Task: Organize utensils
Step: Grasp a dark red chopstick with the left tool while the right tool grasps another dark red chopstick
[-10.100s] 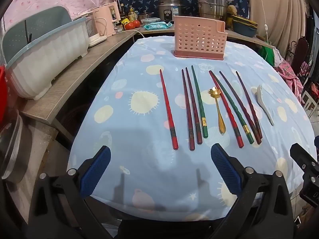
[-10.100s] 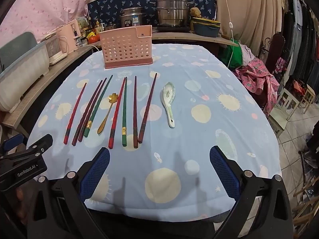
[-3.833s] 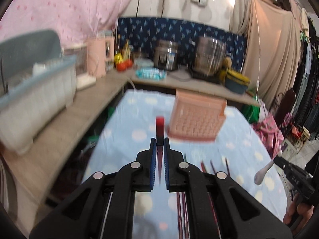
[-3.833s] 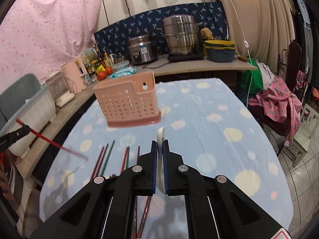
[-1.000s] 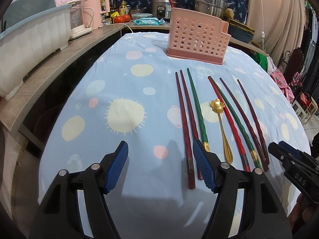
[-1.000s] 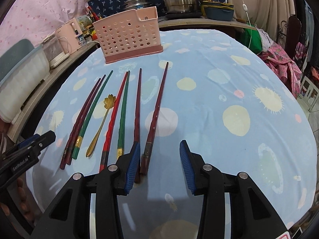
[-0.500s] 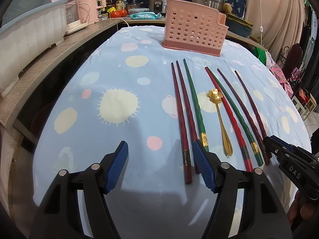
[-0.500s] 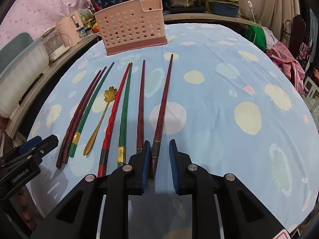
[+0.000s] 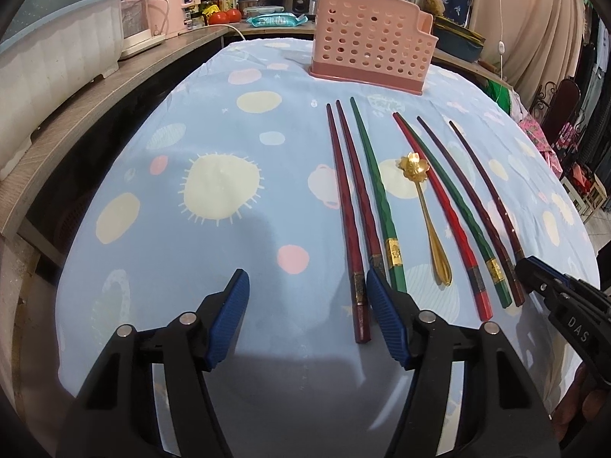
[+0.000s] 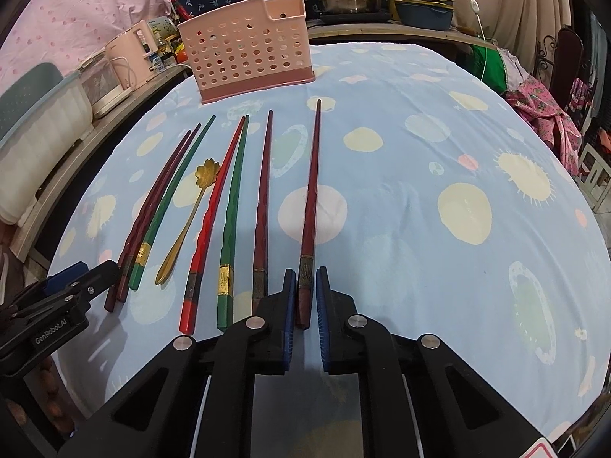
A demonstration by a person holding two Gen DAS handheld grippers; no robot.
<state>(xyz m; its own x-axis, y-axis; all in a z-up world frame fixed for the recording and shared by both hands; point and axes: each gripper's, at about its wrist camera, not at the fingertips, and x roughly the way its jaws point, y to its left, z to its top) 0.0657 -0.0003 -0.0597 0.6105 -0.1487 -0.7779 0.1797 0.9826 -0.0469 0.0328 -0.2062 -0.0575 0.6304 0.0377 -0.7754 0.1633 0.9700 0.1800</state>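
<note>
Maroon faceted chopstick [image 10: 310,206] lies between right hand-held gripper [image 10: 305,305] pads.

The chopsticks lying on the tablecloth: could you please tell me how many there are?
7. Two dark red and one green left of the gold spoon; right of it red, green, dark red, and one between the right gripper fingers.

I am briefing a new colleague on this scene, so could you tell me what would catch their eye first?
A row of red, maroon and green chopsticks lies side by side on the sun-patterned blue tablecloth, with a gold flower spoon among them. Behind stands a pink perforated utensil holder. The right gripper straddles the rightmost maroon chopstick.
</note>
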